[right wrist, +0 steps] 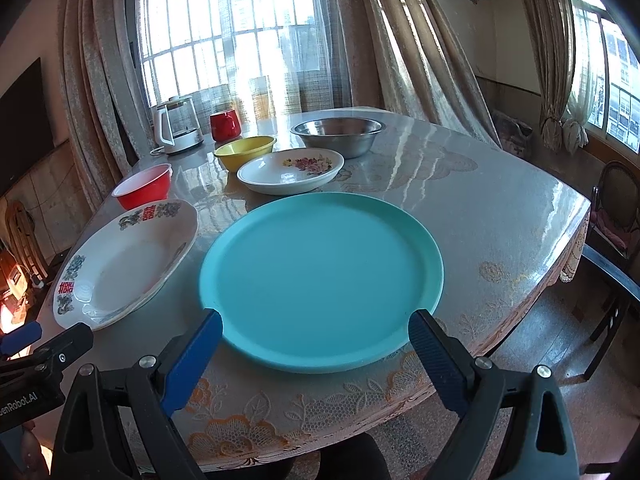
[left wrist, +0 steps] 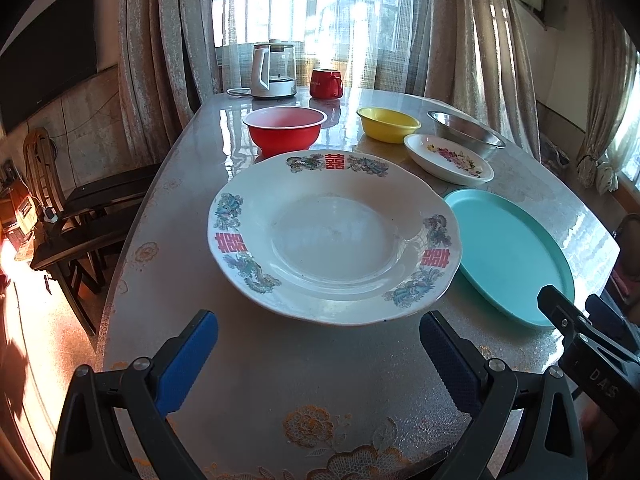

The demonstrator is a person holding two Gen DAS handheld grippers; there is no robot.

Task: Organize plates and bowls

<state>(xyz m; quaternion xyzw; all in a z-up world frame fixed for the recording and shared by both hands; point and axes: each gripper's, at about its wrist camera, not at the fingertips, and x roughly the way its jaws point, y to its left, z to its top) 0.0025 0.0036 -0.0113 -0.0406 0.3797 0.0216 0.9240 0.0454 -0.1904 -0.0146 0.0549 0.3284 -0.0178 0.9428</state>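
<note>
A wide white plate with red characters and dragon motifs (left wrist: 332, 236) (right wrist: 120, 264) lies on the table just ahead of my open left gripper (left wrist: 320, 332). To its right rests a turquoise plate (left wrist: 508, 252) (right wrist: 320, 276), whose near rim sits between the fingers of my open right gripper (right wrist: 316, 332). Farther back stand a red bowl (left wrist: 284, 128) (right wrist: 142, 186), a yellow bowl (left wrist: 388, 123) (right wrist: 245, 152), a small floral plate (left wrist: 448, 158) (right wrist: 290, 170) and a steel bowl (left wrist: 466, 132) (right wrist: 338, 136). Neither gripper holds anything.
A glass kettle (left wrist: 274, 70) (right wrist: 176, 130) and a red mug (left wrist: 326, 83) (right wrist: 225, 125) stand at the table's far end by the curtained window. Dark chairs (left wrist: 84, 224) stand left of the table and another chair (right wrist: 612, 240) to the right. The table's near edge (right wrist: 360, 420) is close below.
</note>
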